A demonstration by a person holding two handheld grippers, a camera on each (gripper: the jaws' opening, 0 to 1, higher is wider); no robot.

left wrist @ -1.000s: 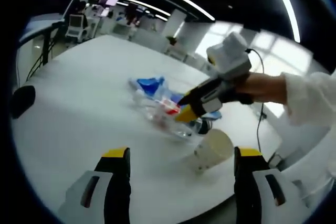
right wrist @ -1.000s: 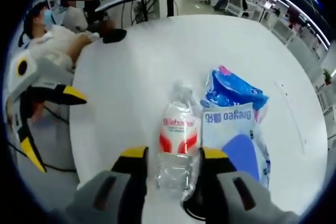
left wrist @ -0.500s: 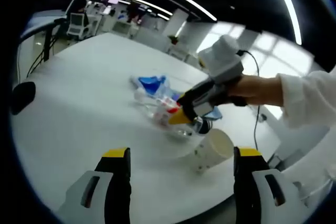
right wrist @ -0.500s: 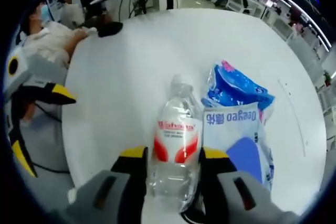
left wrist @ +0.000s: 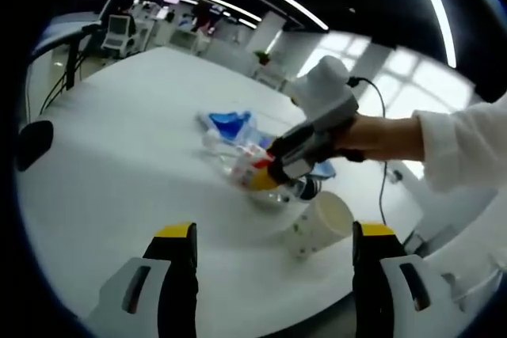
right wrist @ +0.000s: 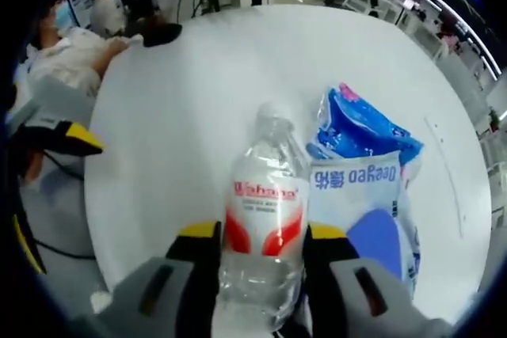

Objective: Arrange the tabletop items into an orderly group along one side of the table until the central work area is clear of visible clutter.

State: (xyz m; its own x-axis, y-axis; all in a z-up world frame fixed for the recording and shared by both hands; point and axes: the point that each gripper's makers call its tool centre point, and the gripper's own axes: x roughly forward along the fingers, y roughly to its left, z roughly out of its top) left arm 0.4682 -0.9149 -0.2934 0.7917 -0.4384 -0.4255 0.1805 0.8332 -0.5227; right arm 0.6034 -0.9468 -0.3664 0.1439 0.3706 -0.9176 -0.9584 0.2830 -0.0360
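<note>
Water bottle (right wrist: 264, 219) lifted higher by right gripper (right wrist: 261, 241) (fingers clamped).

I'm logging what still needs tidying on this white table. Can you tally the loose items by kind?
Clear plastic water bottle: 1, held between the jaws of the right gripper
Blue and white plastic packet: 1
Paper cup: 1, lying on its side
Dark object at the far table edge: 1, too small to identify
Total: 4
</note>
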